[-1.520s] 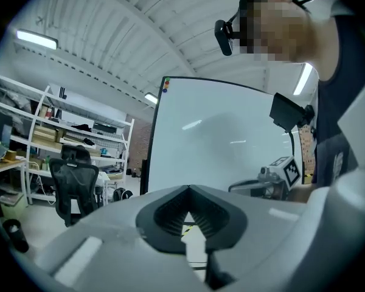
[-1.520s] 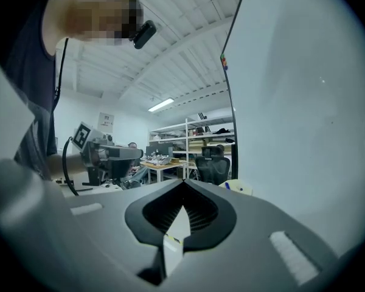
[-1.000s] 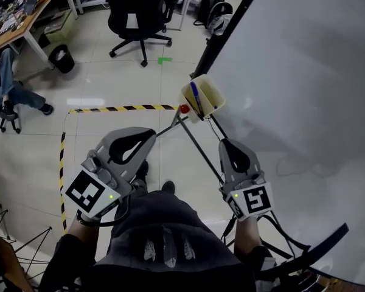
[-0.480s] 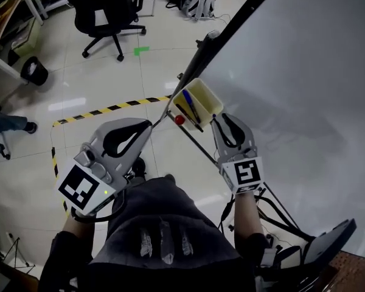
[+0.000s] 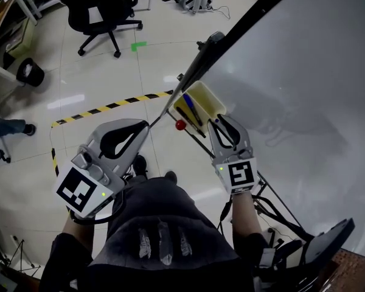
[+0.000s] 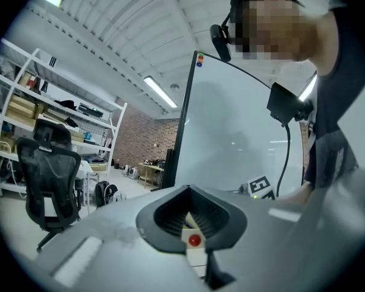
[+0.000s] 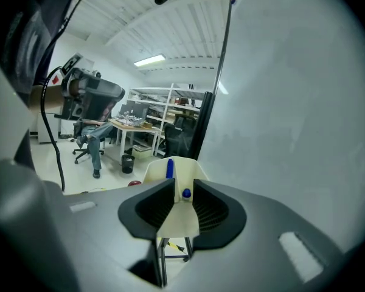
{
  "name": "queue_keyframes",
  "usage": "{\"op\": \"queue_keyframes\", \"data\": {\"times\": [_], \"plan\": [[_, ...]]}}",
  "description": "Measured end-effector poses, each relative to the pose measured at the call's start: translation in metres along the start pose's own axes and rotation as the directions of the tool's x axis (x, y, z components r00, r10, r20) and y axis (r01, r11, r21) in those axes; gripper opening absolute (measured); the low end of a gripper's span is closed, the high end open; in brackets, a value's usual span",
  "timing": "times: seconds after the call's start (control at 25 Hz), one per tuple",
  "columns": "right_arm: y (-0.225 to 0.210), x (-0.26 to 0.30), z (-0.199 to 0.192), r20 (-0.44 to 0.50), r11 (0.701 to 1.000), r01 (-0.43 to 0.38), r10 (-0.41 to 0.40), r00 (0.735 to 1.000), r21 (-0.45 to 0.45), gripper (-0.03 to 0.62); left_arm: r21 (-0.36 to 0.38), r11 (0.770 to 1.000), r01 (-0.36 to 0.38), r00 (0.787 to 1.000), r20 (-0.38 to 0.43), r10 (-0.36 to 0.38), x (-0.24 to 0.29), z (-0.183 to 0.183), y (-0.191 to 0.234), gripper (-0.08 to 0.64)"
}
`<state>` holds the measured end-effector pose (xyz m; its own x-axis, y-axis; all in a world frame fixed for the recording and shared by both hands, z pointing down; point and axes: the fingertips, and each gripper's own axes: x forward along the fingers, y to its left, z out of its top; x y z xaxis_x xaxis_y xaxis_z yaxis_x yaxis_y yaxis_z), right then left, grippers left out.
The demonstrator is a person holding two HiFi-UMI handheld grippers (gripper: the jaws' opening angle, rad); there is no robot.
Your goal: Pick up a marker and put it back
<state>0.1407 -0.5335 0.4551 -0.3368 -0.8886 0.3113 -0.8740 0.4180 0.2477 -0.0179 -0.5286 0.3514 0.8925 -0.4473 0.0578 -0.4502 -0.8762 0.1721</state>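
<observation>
Head view: my right gripper [image 5: 218, 122] points at the near end of the cream tray [image 5: 212, 96] on the whiteboard [image 5: 304, 72]. The blue marker [image 5: 191, 106] lies in the tray, just beyond the tips. My left gripper [image 5: 147, 126] hangs apart to the left.

Left gripper view: its jaws are together, nothing between them.

Right gripper view: the jaws stand apart and bare, with the tray's near wall and the marker showing in the gap.

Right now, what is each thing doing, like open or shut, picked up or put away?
left gripper: shut, holding nothing.
right gripper: open, the marker's end showing between its jaws, not gripped.
blue marker: lying in the tray, not picked up.
tray: has the blue marker inside.
whiteboard: blank where it shows.
office chair: upright, nobody on it.
</observation>
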Motion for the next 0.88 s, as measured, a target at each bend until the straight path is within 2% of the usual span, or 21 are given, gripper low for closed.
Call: {"op": "queue_keyframes", "data": {"times": [0.12,0.56,0.88], "plan": [[0.0019,-0.0008,0.0007,0.020,1.000,0.004,-0.004,1.000,0.016,0.067,0.000,1.000,-0.001,1.000,-0.001,0.001,-0.0002,-0.0004,0.0000,0.006],[-0.0042,-0.0045,0.0036,0.098,0.992,-0.016,0.004,0.995,0.122,0.049,-0.002,0.999,-0.042,0.999,-0.025,0.042,-0.0055,-0.0042,-0.0019,0.006],[-0.0063,-0.0050,0.0075,0.109,0.992,-0.029,0.016,0.994,0.121,0.029,0.005,0.998,-0.056,0.998,-0.031,0.057,-0.0021,-0.0050,-0.0056,0.006]]}}
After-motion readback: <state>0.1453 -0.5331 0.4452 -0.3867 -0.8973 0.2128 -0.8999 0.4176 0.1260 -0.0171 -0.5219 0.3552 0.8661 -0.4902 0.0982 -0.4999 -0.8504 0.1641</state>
